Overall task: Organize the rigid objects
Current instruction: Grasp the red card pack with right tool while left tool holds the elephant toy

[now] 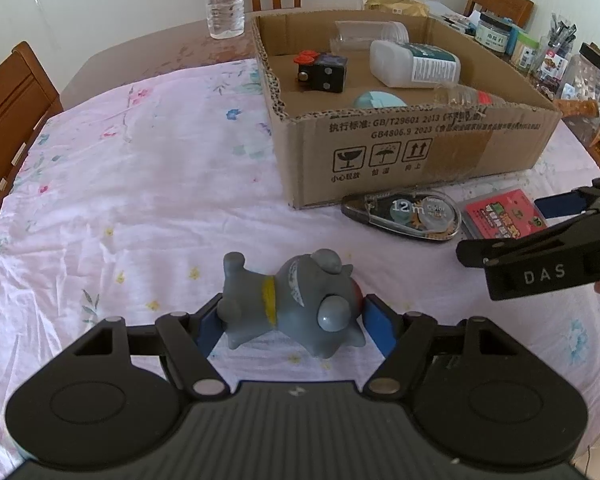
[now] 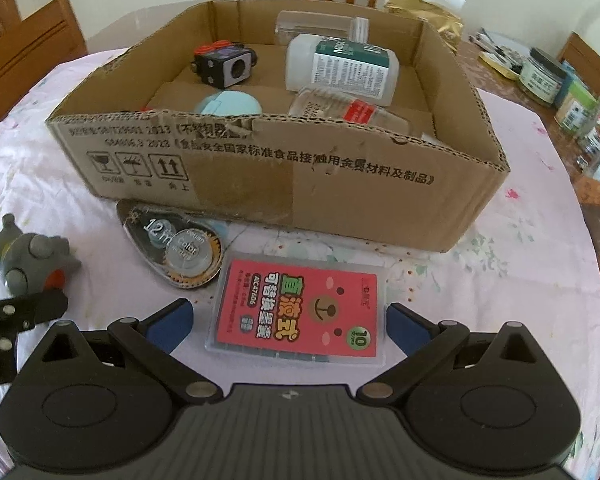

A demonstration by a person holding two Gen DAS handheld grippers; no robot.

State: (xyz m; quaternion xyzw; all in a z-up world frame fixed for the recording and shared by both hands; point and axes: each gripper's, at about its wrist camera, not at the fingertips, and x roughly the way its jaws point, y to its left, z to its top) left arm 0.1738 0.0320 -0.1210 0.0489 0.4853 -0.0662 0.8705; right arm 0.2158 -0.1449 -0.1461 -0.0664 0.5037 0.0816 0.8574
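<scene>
Gripping the grey toy figure (image 1: 288, 304) at 6 o'clock of your left wrist view, your left gripper (image 1: 292, 322) has both blue pads against its sides; the figure lies on its side on the floral tablecloth (image 1: 120, 184). At 1 o'clock stands the cardboard box (image 1: 400, 160), holding a black cube (image 1: 324, 72) and a white bottle (image 1: 414, 65). The correction tape dispenser (image 1: 404, 213) lies at its front wall. Further right, your right gripper (image 2: 290, 324) stands wide, straddling the red refill case (image 2: 300, 308) flat on the cloth; pads are clear of it.
</scene>
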